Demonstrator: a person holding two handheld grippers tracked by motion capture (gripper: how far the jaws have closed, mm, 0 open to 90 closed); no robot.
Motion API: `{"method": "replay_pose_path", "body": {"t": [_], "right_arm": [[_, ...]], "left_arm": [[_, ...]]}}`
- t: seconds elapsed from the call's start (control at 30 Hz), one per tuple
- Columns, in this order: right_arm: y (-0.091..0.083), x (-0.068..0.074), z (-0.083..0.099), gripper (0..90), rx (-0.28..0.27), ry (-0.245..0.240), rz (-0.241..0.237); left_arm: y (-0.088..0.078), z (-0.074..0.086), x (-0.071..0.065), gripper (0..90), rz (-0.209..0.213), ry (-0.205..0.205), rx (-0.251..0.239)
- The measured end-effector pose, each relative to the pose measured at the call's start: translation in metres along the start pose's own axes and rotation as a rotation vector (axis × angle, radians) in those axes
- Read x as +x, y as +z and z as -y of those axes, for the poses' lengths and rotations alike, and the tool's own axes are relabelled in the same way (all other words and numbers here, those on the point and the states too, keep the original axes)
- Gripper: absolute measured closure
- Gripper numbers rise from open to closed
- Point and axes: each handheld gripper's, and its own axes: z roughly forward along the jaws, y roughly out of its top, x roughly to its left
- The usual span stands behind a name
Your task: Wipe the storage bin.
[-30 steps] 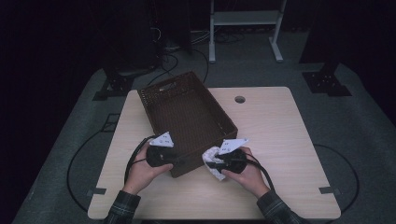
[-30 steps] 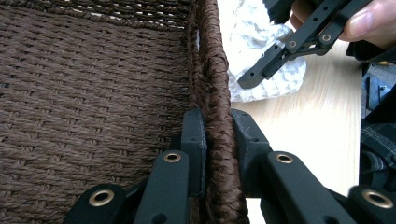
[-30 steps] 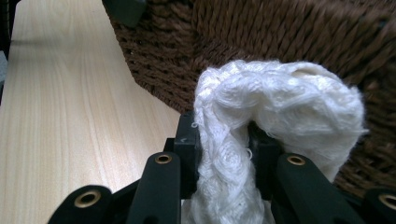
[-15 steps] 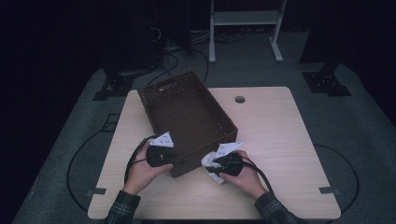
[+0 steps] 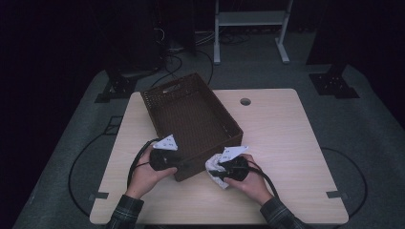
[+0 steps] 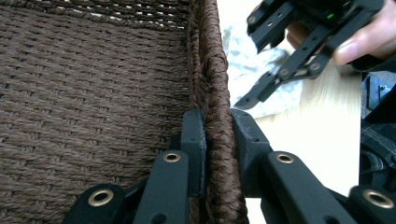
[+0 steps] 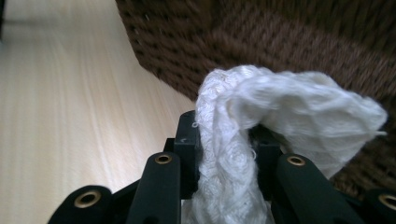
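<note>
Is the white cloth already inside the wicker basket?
No, the white cloth is pinched in the right gripper outside the wicker basket.

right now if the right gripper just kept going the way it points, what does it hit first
Most likely the brown woven basket: its outer wall stands straight ahead of the right gripper, which is clamped on a white cloth. Depth is unclear.

No lettering, label or number reads anywhere; the grey plates (image 5: 166, 142) at lower centre of the high view carry small dark marks, too tiny to make out.
</note>
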Motion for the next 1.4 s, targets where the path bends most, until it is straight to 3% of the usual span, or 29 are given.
{"method": "replay_pose_path", "body": {"t": [0.33,0.5,0.8,1.03,1.4], "right_arm": [[-0.023,0.010,-0.021,70.0,-0.101,-0.033,0.003],[-0.026,0.015,-0.031,70.0,-0.120,-0.056,0.000],[-0.021,0.015,-0.033,70.1,-0.106,-0.063,-0.006],[-0.006,0.016,-0.027,70.2,-0.058,-0.075,-0.020],[0.013,0.015,-0.016,70.3,0.004,-0.054,-0.047]], "left_arm": [[0.000,0.000,0.000,76.1,-0.001,-0.002,0.001],[0.000,0.000,0.000,76.2,-0.002,-0.002,0.000],[0.000,0.000,0.000,76.2,-0.003,-0.002,0.005],[0.000,0.000,0.000,76.1,-0.002,0.000,0.006],[0.001,0.000,0.000,76.0,-0.003,0.001,0.006]]}}
